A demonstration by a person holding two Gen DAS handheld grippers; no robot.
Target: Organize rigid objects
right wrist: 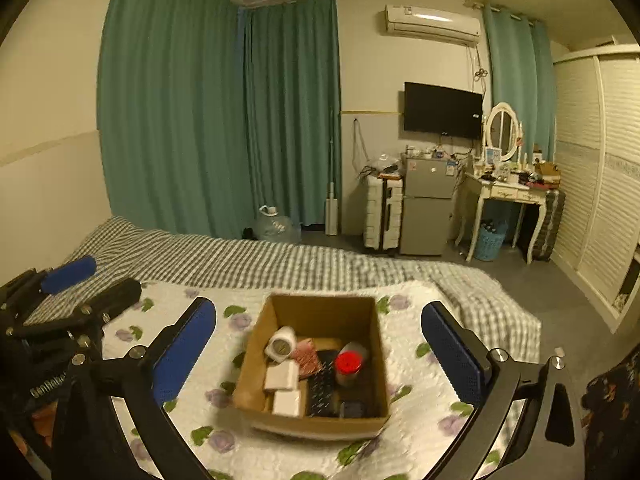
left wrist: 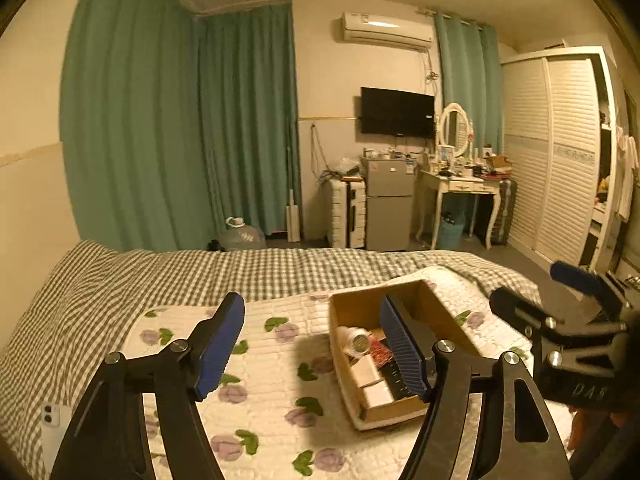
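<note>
An open cardboard box (right wrist: 320,312) sits on the floral quilt; it also shows in the left wrist view (left wrist: 360,304). Inside lie a white roll (right wrist: 282,344), a red-capped jar (right wrist: 347,362), two white blocks (right wrist: 281,375), a red patterned card (right wrist: 307,356) and a black remote (right wrist: 322,388). My right gripper (right wrist: 318,356) is open and empty, held above and in front of the box. My left gripper (left wrist: 312,348) is open and empty, to the left of the box, its right finger (left wrist: 402,350) over the box's interior in view.
The floral quilt (left wrist: 272,360) lies over a checked bedsheet (right wrist: 256,260). A white phone (left wrist: 54,432) lies at the bed's left edge. Beyond the bed stand a water jug (right wrist: 276,224), a suitcase (right wrist: 382,220), a small fridge (right wrist: 428,208) and a dressing table (right wrist: 508,196).
</note>
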